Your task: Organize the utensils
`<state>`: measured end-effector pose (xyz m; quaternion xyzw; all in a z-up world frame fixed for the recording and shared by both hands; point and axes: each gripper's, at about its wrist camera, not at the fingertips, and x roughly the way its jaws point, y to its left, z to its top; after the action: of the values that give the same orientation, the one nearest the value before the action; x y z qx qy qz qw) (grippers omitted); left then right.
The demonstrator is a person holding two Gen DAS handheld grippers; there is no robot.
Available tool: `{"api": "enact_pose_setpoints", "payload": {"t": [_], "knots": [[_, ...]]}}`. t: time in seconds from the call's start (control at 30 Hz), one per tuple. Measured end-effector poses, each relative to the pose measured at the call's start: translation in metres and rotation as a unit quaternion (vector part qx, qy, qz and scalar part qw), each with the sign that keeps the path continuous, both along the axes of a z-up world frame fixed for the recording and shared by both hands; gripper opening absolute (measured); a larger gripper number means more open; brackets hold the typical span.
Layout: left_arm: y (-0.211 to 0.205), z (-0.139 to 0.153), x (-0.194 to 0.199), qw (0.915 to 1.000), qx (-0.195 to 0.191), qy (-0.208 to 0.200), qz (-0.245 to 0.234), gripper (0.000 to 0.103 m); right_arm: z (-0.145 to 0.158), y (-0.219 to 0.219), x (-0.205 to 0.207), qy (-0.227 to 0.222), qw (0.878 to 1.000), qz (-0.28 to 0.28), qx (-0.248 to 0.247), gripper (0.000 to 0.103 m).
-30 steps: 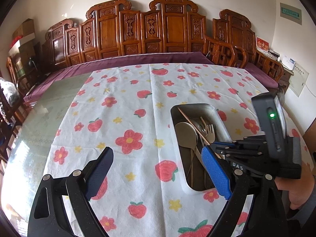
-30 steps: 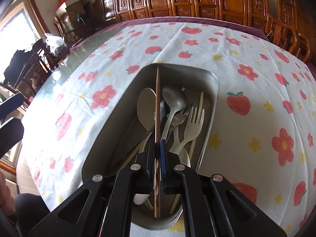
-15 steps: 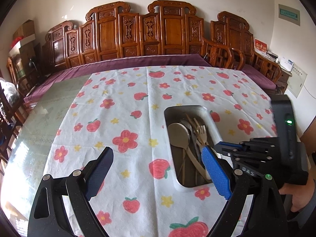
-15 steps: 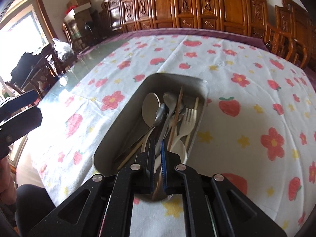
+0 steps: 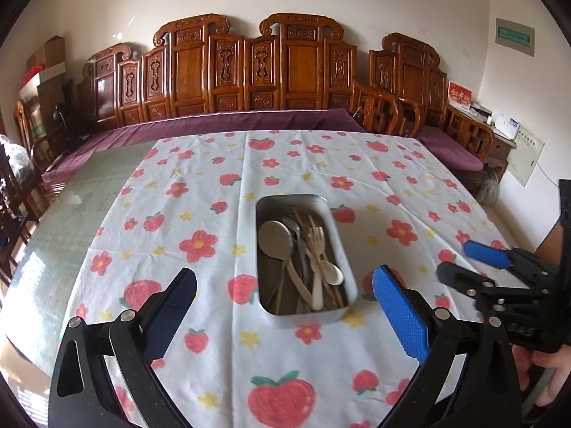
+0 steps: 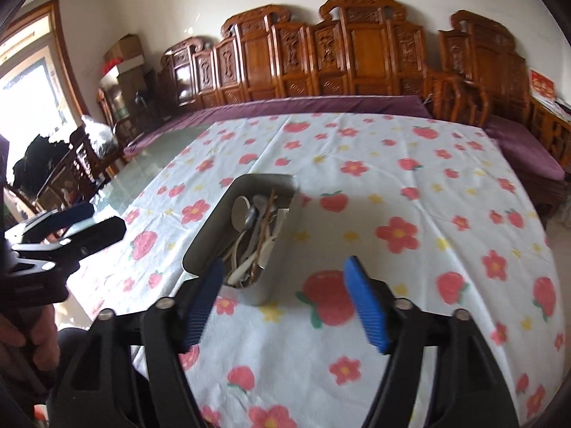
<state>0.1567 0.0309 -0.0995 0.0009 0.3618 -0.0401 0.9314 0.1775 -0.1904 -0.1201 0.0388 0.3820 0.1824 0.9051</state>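
A metal tray (image 5: 266, 210) sits on the flowered tablecloth (image 5: 200, 214). It holds a large spoon (image 5: 274, 239), a pale fork (image 5: 316, 240), chopsticks and other utensils in a loose pile. My left gripper (image 5: 285, 310) is open and empty, raised in front of the tray. My right gripper (image 6: 285, 303) is open and empty, pulled back from the tray (image 6: 210, 228). It also shows at the right of the left wrist view (image 5: 478, 260).
The table's bare glass top (image 5: 71, 192) lies left of the cloth. A carved wooden bench with a purple cushion (image 5: 228, 125) runs along the far side. Chairs and boxes (image 6: 71, 164) stand at the left.
My right gripper let go of the chopstick into the tray, opened and drew back to the right. Both grippers have risen and backed away from the tray.
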Motion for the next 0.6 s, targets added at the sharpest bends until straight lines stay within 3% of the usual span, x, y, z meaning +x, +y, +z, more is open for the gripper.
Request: {"api": "enact_pose_setpoints", "payload": {"t": [0.13,0.6], "knots": [[-0.014,0.004,-0.014,1.0000,-0.004,0.001,-0.004,0.096,0.015,-0.019,-0.017,-0.020,0.999,-0.023,-0.009,0.094],[-0.050,0.080,-0.069,0.9967,0.010,-0.080,-0.004,0.096,0.100,-0.055,-0.078,-0.134,0.989,-0.062,-0.003,0.097]]}}
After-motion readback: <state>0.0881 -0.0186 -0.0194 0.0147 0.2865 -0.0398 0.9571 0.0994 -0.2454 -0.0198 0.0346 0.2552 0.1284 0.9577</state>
